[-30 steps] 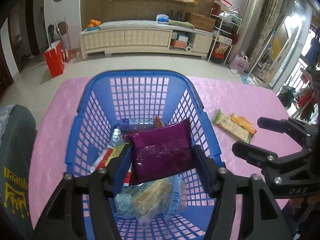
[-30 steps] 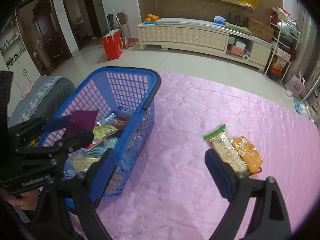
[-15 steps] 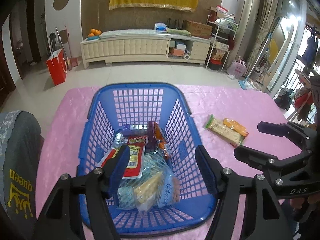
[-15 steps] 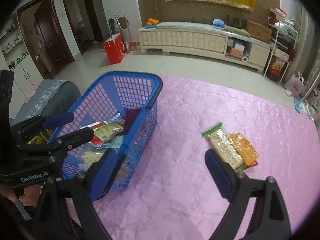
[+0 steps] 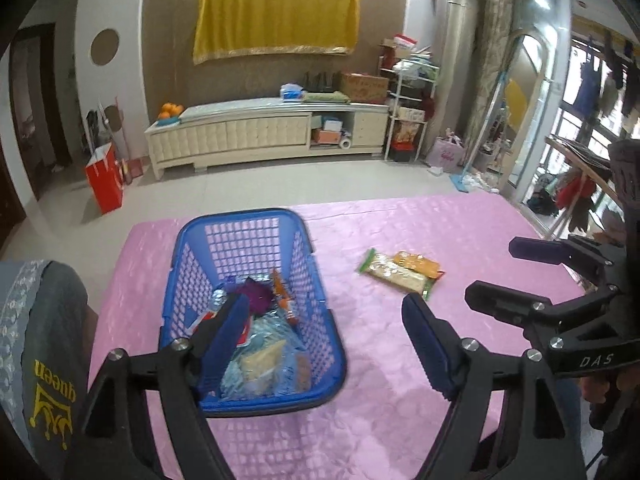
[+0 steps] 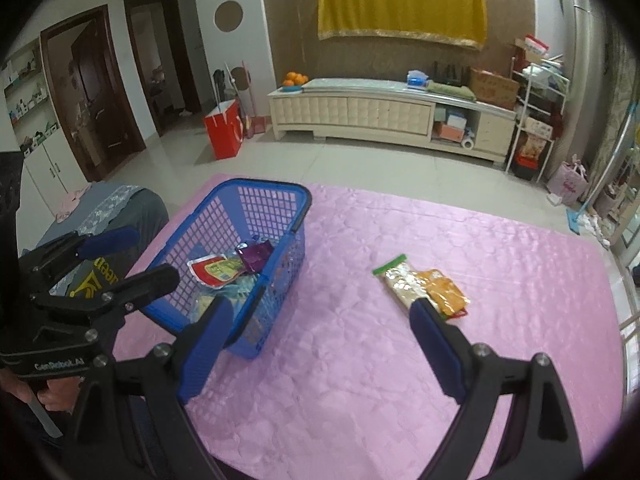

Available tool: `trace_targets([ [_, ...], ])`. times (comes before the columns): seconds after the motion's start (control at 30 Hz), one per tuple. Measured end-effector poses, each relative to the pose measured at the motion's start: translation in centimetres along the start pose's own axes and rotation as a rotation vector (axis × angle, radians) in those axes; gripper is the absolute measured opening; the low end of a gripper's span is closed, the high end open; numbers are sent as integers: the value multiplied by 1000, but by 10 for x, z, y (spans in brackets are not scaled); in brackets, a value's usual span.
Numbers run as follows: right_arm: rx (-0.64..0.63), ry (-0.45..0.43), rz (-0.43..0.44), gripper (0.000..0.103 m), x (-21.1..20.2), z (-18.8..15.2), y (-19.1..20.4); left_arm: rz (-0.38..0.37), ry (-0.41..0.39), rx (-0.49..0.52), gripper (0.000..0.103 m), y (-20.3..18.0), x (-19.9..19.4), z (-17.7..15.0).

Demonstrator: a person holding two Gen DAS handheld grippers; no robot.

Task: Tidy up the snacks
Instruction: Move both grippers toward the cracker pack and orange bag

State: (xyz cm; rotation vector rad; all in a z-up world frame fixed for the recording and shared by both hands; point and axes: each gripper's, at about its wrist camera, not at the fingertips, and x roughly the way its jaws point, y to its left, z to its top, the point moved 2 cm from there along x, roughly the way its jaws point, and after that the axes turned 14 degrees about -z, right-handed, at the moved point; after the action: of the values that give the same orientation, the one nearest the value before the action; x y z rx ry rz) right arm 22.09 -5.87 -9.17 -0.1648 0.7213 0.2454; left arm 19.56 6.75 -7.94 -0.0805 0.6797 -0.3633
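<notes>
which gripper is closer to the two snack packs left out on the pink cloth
Right. The right gripper hangs open just short of the snack packs, one finger tip almost at the orange one. The left gripper is open over by the blue basket, farther from them.

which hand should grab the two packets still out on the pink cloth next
Probably right. The right tongs are open with the cracker packet and orange packet just past their fingertips. The left tongs, also open, sit by the blue basket, farther from both.
</notes>
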Motion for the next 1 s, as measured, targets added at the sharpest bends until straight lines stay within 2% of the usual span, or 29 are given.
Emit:
trace_targets([
  [0.27,44,-6,-41,92,-15,-14,-38,-34,10,44,79,-39,12,4],
  [0.4,57,-2,-62,92,-17,-22,-55,-54,38,64,83,-60,27,0],
  [0.53,65,11,-75,92,-13,-29,-71,-67,65,78,83,-77,43,-3],
  [0.8,32,44,-89,92,9,-45,-96,-68,123,61,83,-96,82,-5],
  [1.0,47,83,-80,92,36,-50,-116,-61,170,37,83,-94,114,-7],
])
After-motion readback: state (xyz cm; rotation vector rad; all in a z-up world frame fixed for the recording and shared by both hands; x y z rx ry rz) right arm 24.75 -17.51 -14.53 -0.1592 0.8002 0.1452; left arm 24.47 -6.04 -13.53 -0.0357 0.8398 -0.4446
